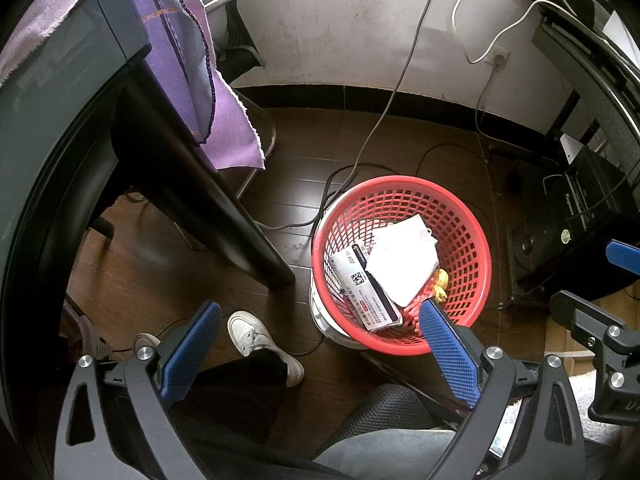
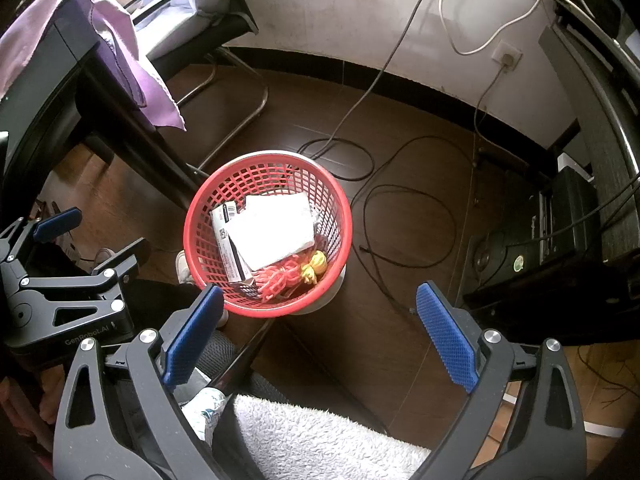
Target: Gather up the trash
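Red mesh wastebasket (image 2: 267, 236), ahead and below my wide-open, empty right gripper (image 2: 320, 344) and left gripper (image 1: 320, 356); holds white paper (image 2: 276, 232), printed box (image 1: 366, 292). I'd seek remaining trash elsewhere.

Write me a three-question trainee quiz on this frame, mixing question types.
1. True or false: both grippers, left and right, hold trash.
2. Which lies on top in the red basket? A) white paper B) printed box C) yellow item
3. What drapes over the dark table edge?

Key
1. False: jaws on both are open and empty.
2. A.
3. A purple cloth.
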Available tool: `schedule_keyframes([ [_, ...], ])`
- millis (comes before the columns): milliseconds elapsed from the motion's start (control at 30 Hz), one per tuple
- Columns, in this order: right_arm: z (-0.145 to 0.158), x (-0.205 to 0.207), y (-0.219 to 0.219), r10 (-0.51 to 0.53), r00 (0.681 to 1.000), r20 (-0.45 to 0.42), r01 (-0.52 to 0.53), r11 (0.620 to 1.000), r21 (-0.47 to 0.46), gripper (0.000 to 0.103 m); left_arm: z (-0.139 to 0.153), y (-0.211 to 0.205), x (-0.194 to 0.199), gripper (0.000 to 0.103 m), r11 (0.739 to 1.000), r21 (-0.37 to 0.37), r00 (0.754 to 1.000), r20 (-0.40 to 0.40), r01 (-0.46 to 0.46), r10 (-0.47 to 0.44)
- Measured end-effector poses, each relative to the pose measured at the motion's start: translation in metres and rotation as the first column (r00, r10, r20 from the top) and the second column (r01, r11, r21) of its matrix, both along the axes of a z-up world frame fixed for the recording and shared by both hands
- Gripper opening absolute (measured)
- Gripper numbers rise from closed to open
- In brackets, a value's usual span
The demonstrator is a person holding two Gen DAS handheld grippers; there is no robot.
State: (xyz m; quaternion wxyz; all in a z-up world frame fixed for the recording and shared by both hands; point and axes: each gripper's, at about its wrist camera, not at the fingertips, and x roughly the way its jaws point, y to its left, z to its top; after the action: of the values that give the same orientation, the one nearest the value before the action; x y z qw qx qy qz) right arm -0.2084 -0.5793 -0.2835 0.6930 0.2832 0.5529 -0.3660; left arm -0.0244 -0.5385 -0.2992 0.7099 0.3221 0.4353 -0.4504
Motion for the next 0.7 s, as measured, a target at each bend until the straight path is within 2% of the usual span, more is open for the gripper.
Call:
schedule_keyframes([
  [700,-0.0004,-0.0002,-0.0002,-0.001,1.000,0.000,0.001,1.000,0.003,0.093,-0.0026,0.0046,0.0035,0.097,1.000,0.006,1.000,-0.001,-0.021,0.021],
])
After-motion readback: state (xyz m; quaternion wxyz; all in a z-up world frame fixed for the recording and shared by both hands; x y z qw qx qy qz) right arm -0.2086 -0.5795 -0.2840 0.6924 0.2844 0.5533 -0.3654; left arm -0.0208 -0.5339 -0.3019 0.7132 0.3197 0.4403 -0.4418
